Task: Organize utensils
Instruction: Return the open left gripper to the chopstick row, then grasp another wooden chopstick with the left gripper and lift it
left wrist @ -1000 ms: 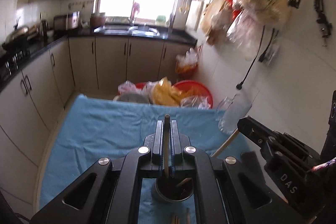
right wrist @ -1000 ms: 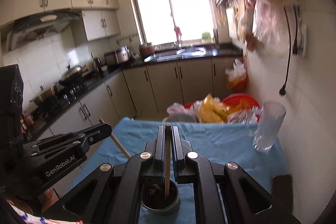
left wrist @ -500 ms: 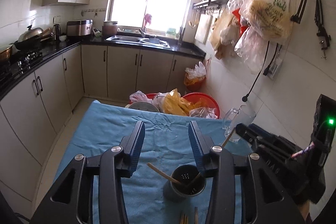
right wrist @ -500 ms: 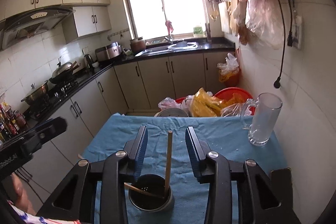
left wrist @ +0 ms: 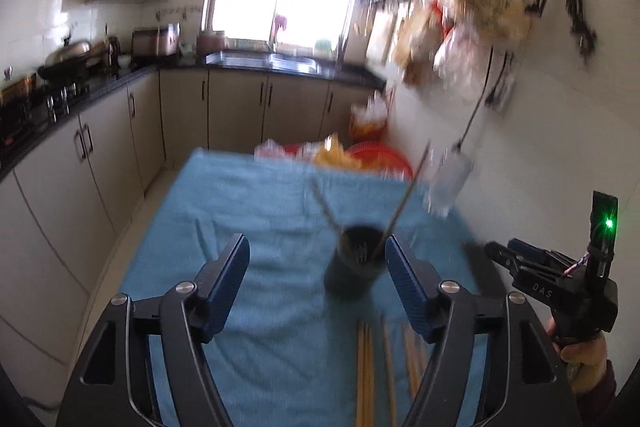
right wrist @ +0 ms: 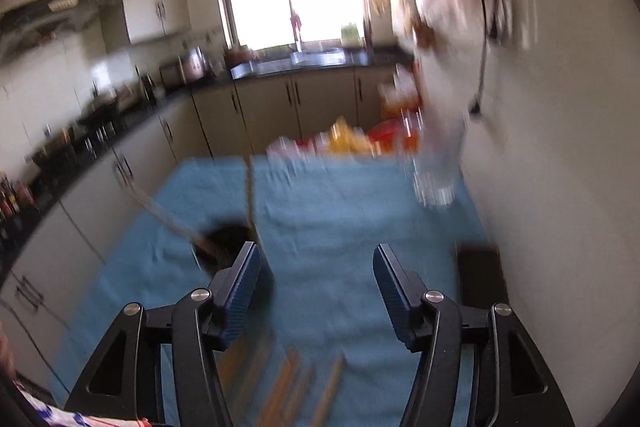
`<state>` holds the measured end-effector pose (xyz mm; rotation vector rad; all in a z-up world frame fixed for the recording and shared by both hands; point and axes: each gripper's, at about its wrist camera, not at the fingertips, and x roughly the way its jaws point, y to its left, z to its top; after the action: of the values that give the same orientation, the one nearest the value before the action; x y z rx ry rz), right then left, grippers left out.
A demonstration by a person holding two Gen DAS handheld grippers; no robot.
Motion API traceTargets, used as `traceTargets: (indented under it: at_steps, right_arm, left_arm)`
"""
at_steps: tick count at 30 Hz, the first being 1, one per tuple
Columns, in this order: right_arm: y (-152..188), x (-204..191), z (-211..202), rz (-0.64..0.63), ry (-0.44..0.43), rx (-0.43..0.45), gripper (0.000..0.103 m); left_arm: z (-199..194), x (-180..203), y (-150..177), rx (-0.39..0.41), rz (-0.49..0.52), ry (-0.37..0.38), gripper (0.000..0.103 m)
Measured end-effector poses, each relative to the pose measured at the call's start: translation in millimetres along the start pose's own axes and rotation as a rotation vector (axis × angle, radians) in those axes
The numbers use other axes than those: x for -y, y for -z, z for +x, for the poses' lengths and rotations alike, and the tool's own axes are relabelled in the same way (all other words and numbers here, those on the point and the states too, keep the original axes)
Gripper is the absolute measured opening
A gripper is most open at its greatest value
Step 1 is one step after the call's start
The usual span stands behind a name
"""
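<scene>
A dark round utensil cup (left wrist: 358, 259) stands on the blue cloth (left wrist: 260, 211) with two wooden chopsticks (left wrist: 402, 205) leaning out of it. It also shows in the right wrist view (right wrist: 222, 247), partly behind the left finger. Several loose chopsticks (left wrist: 366, 371) lie on the cloth near the front; they show blurred in the right wrist view (right wrist: 296, 387). My left gripper (left wrist: 318, 259) is open and empty, just short of the cup. My right gripper (right wrist: 316, 263) is open and empty, right of the cup; its body (left wrist: 560, 283) shows at the right.
A clear glass mug (left wrist: 448, 183) stands at the cloth's far right, near the tiled wall. A dark flat block (right wrist: 478, 271) lies on the cloth's right edge. Red basins and plastic bags (left wrist: 352, 157) sit beyond the far edge. Cabinets (left wrist: 60, 163) run along the left.
Both grippers have opened, each letting a chopstick drop into the cup, and have pulled back toward me. Loose chopsticks have come into view at the front. Both views are motion-blurred.
</scene>
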<state>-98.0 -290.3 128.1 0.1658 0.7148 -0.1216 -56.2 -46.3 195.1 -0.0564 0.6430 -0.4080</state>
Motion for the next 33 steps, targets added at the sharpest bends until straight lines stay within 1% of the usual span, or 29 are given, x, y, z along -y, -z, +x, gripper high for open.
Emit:
traceTargets:
  at_steps: [3, 6, 7, 8, 9, 10, 12, 13, 16, 20, 21, 24, 26, 29, 33]
  right_arm:
    - [43.8, 19.7, 23.9, 0.050, -0.021, -0.128, 0.063]
    - [70.5, 28.0, 38.1, 0.061, -0.027, -0.189, 0.063]
    - [77.9, 28.5, 41.9, 0.055, -0.027, -0.202, 0.061]
    - [82.9, 28.5, 45.1, 0.049, -0.032, -0.211, 0.059]
    - [88.4, 28.6, 47.8, 0.046, -0.036, -0.217, 0.056]
    - [93.3, 28.3, 51.1, 0.045, -0.043, -0.225, 0.056]
    - [100.6, 26.5, 56.8, 0.039, -0.051, -0.236, 0.053]
    - [103.2, 25.4, 58.6, 0.036, -0.053, -0.239, 0.052]
    - [109.9, 20.0, 64.3, 0.025, -0.050, -0.244, 0.052]
    - [113.8, 14.5, 69.4, 0.005, -0.035, -0.237, 0.052]
    - [113.6, 12.6, 70.1, -0.001, -0.030, -0.236, 0.052]
    - [114.3, 7.8, 71.2, -0.026, -0.009, -0.231, 0.052]
    - [114.6, 7.6, 71.3, -0.030, -0.007, -0.227, 0.052]
    - [114.9, 10.5, 70.3, -0.021, -0.014, -0.220, 0.052]
    - [115.5, 9.8, 71.1, -0.021, -0.010, -0.211, 0.052]
  left_arm:
    - [29.3, -2.6, 30.0, -0.116, -0.012, 0.007, 0.069]
    - [63.0, 0.3, 59.4, -0.236, -0.012, 0.031, 0.069]
    - [74.5, 3.6, 68.7, -0.271, 0.002, 0.036, 0.068]
    - [83.5, 7.2, 75.7, -0.294, 0.017, 0.038, 0.063]
    - [91.3, 11.5, 83.3, -0.316, 0.039, 0.038, 0.056]
    - [100.5, 17.0, 90.9, -0.341, 0.066, 0.039, 0.052]
    - [114.8, 25.4, 104.4, -0.384, 0.102, 0.047, 0.036]
    - [121.3, 28.9, 110.3, -0.402, 0.113, 0.054, 0.034]
    - [133.8, 33.7, 119.5, -0.418, 0.130, 0.062, 0.031]
    - [152.5, 39.9, 123.9, -0.438, 0.160, 0.051, 0.011]
    - [155.2, 40.1, 124.2, -0.424, 0.165, 0.041, 0.009]
    - [157.6, 41.5, 123.5, -0.426, 0.166, 0.040, 0.008]
    - [154.2, 39.0, 121.4, -0.429, 0.138, 0.078, 0.008]
    - [148.5, 36.6, 114.7, -0.400, 0.109, 0.119, 0.008]
    - [161.4, 48.3, 114.7, -0.426, 0.136, 0.119, 0.008]
